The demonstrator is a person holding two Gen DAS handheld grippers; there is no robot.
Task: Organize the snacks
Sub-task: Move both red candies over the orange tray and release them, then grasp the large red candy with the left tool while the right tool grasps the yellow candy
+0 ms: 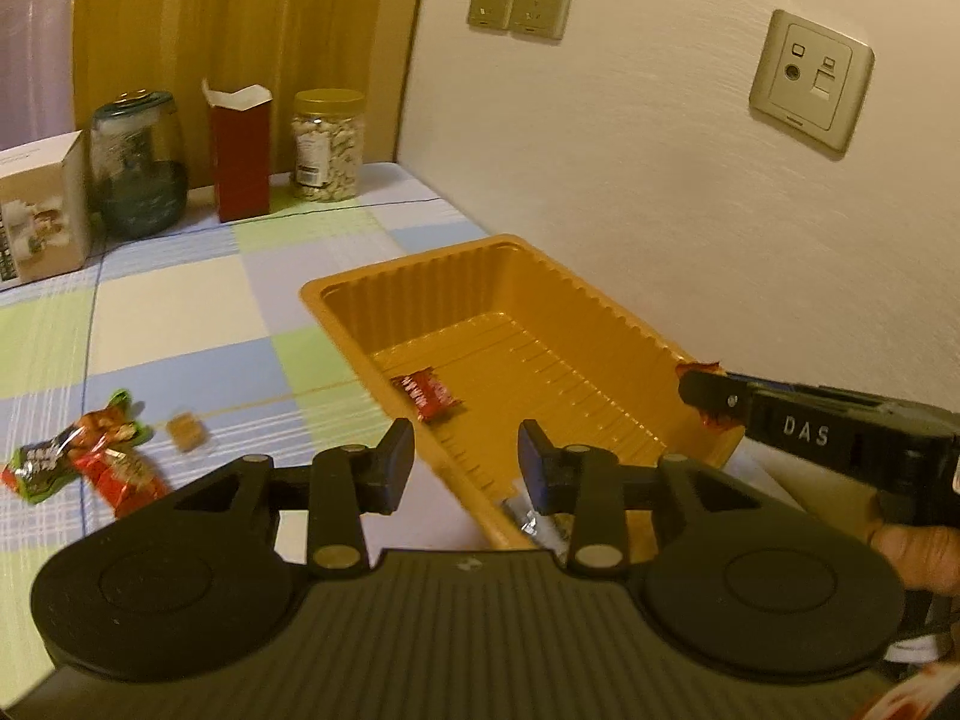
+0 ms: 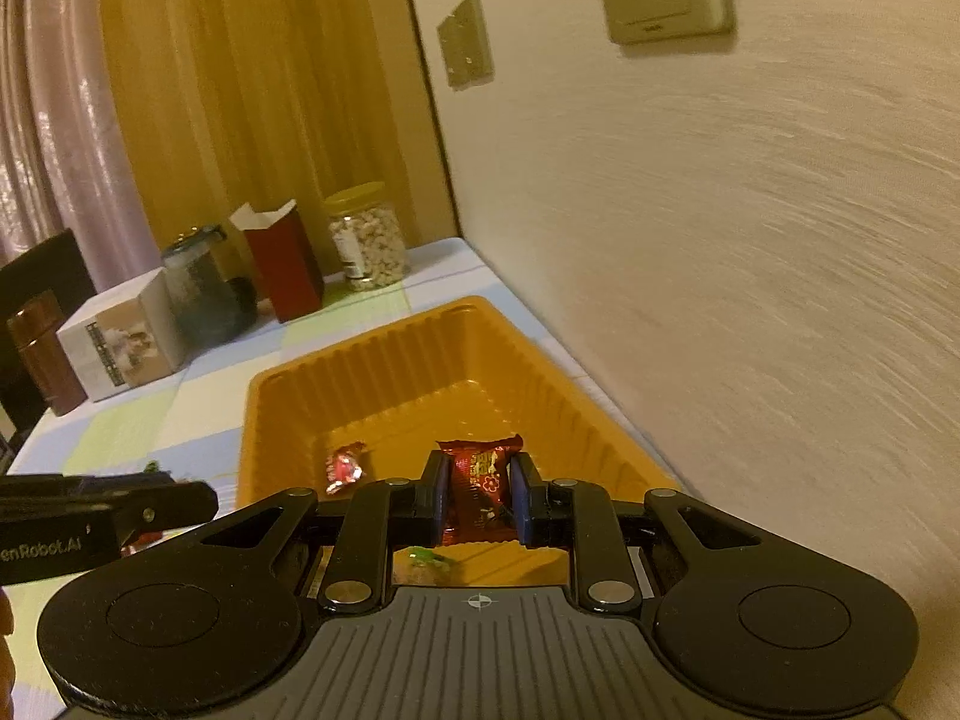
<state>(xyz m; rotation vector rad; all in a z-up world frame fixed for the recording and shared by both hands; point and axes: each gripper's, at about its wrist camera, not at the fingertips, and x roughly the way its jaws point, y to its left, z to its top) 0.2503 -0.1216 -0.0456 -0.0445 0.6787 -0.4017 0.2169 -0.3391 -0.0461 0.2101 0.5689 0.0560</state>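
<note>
Checked cloth in pale blue, green and white (image 1: 180, 312) covered the table, which met a cream wall (image 1: 660, 180) on its right. Along the far edge stood a nut jar (image 1: 327, 144), a dark red carton (image 1: 240, 156), a glass jar (image 1: 137, 162) and a printed box (image 1: 42, 210).

Your orange tray (image 1: 420, 294) lay against the wall, with one red snack (image 1: 427, 395) on its floor.

Your right gripper (image 2: 478, 495) hung over the tray's near end, its jaws closed on a red snack packet (image 2: 480, 480), held upright.

Your left gripper (image 1: 467, 462) hovered over the tray's near left rim, jaws parted and holding nothing.

Left of the tray, loose wrapped snacks (image 1: 90, 462) and a small brown sweet (image 1: 187, 432) lay on the cloth.
</note>
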